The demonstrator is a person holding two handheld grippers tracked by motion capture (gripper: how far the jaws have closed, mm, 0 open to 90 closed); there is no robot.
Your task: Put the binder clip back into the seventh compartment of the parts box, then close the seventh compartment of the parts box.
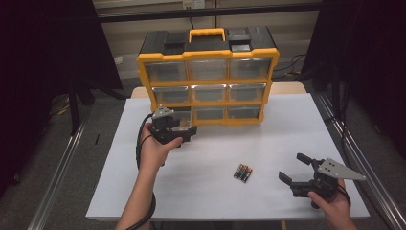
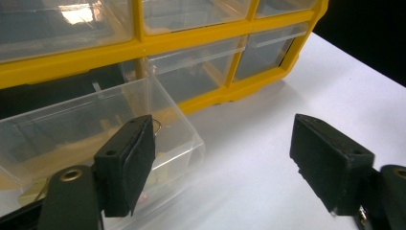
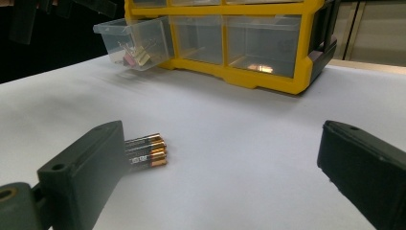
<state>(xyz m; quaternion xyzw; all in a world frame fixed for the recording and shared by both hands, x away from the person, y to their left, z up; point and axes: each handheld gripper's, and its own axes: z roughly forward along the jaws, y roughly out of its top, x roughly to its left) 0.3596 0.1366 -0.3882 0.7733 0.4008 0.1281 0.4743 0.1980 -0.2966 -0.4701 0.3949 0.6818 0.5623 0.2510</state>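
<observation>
Left tool (image 1: 184,132), jaws apart and empty, crowds the pulled-out drawer (image 2: 95,129); right tool (image 1: 293,168) gapes over bare white counter (image 1: 268,139) near batteries (image 1: 243,172).

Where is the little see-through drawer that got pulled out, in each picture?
High view: the pulled-out drawer sticks out at the cabinet's bottom left, by the left gripper.
Left gripper view: lower left, behind the left jaw.
Right gripper view: top left, with clips inside.
Shared landmark: the yellow cabinet.

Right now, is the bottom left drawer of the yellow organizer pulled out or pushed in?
Pulled out. The drawer sticks forward from the organizer frame, over the table, with small clips visible inside it.
</observation>
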